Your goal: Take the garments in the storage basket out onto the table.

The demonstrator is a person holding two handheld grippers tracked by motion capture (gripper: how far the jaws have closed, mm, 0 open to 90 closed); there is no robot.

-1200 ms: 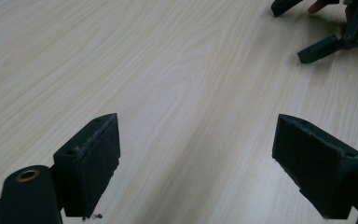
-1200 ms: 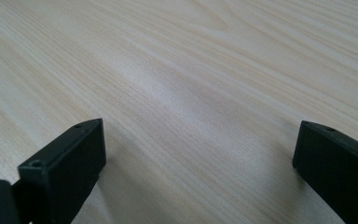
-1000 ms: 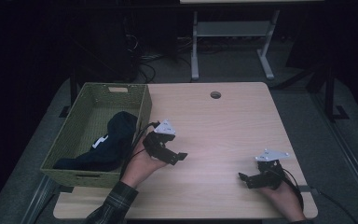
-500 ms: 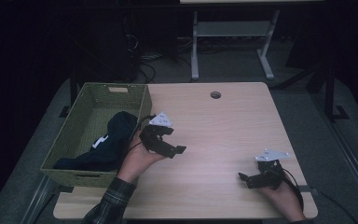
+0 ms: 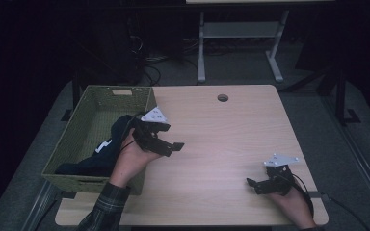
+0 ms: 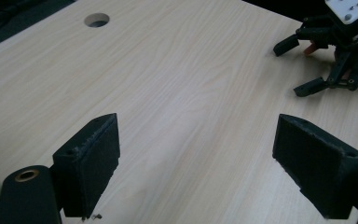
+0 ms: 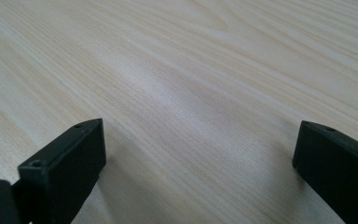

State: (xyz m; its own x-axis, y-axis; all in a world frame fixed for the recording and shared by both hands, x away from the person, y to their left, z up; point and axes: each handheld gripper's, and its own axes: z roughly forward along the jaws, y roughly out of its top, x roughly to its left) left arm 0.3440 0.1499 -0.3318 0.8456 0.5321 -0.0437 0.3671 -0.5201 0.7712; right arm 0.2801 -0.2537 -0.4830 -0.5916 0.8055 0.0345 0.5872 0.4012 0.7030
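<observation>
Pale wood-grain covers the desk (image 5: pixel 231 139), the biggest thing in sight, with a round cable hole (image 5: pixel 222 97) near its far edge and nothing lying on its open surface. At its left side sits a green woven basket (image 5: pixel 84 122), and inside it lies a dark garment (image 5: pixel 103 149) with a small white label, bunched against the basket's right wall and near corner. The left claw (image 5: pixel 171 144) hovers just beside that wall, over the desk rather than over the basket, its 2 jaws spread wide and holding nothing; the left gripper view shows bare desk between them. The right claw (image 5: pixel 256 185) rests low near the desk's front right corner, well apart from the basket, likewise released, with plain wood between its 2 jaws in the right gripper view. Judging by this, the work on the garment is at its very start or its very end: the cloth sits wholly in the basket, neither claw touches it, and if it is to come out, the reach, the grip and the lift are all left to do.
</observation>
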